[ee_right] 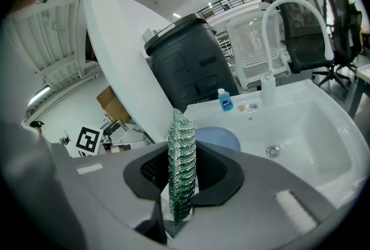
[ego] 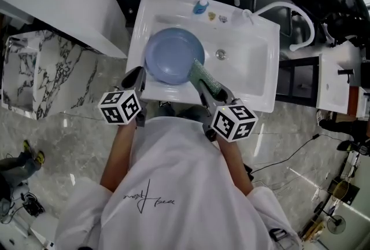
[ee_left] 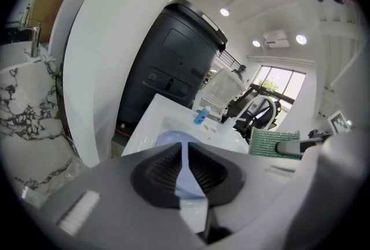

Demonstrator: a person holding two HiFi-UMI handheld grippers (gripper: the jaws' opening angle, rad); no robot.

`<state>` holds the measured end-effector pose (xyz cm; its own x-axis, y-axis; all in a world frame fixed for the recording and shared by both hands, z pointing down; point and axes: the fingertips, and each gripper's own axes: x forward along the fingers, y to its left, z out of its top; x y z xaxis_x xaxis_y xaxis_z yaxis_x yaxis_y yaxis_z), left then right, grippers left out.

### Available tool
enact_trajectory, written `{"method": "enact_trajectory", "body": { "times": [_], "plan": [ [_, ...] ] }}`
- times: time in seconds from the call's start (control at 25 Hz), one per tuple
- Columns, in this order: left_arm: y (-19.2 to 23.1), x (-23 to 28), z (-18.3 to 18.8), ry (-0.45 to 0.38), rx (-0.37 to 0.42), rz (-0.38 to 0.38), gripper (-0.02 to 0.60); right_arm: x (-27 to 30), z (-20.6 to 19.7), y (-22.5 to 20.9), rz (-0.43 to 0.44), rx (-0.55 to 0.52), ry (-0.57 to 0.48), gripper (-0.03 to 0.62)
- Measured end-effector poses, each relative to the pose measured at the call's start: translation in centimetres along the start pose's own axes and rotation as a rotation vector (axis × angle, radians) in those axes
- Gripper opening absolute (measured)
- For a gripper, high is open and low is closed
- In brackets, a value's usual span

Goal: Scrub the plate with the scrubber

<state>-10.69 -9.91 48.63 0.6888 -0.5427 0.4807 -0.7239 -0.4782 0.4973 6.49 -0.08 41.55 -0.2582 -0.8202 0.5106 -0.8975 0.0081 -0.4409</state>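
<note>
- Head view: marbled floor [ego: 52, 127] at left, white sink [ego: 254, 92] in the middle, curved white faucet [ego: 283, 4] at far right.
- A blue plate [ego: 173, 55] sits over the sink's left half. The left gripper [ego: 139, 74] has its jaws clamped on the near-left rim.
- The right gripper [ego: 209, 88] jaws pinch the green scrubber [ego: 202, 74] at the plate's near-right edge.
- Left gripper view shows the scrubber's broad face; right gripper view shows it edge-on.
</note>
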Motion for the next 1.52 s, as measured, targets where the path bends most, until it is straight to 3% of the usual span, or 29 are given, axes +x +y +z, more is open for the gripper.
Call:
{"method": "enact_trajectory", "body": {
  "times": [0.36, 0.56, 0.84, 1.12, 1.24, 1.52],
  "plan": [
    [1.1, 1.5, -2.2, 0.078, -0.057, 0.025, 0.037, 1.0, -0.4, -0.9, 0.035, -0.018, 0.038, 0.052],
    [2.4, 2.4, -2.7, 0.105, -0.148, 0.075, 0.037, 3.2, 1.1, -0.4, 0.100, -0.077, 0.067, 0.052],
    [3.4, 3.5, -3.9, 0.148, -0.182, 0.131, 0.060, 5.1, 0.6, 0.5, 0.204, -0.116, 0.165, 0.052],
    [3.8, 4.8, -5.5, 0.179, -0.266, 0.144, 0.143, 6.5, -0.4, -0.7, 0.242, -0.148, 0.250, 0.052],
    [4.0, 5.2, -6.2, 0.189, -0.301, 0.159, 0.153, 7.4, -1.0, -0.8, 0.287, -0.156, 0.302, 0.052],
    [3.8, 6.4, -7.7, 0.236, -0.272, 0.200, 0.156, 10.0, -3.7, -0.5, 0.415, -0.166, 0.508, 0.052]
  ]
}}
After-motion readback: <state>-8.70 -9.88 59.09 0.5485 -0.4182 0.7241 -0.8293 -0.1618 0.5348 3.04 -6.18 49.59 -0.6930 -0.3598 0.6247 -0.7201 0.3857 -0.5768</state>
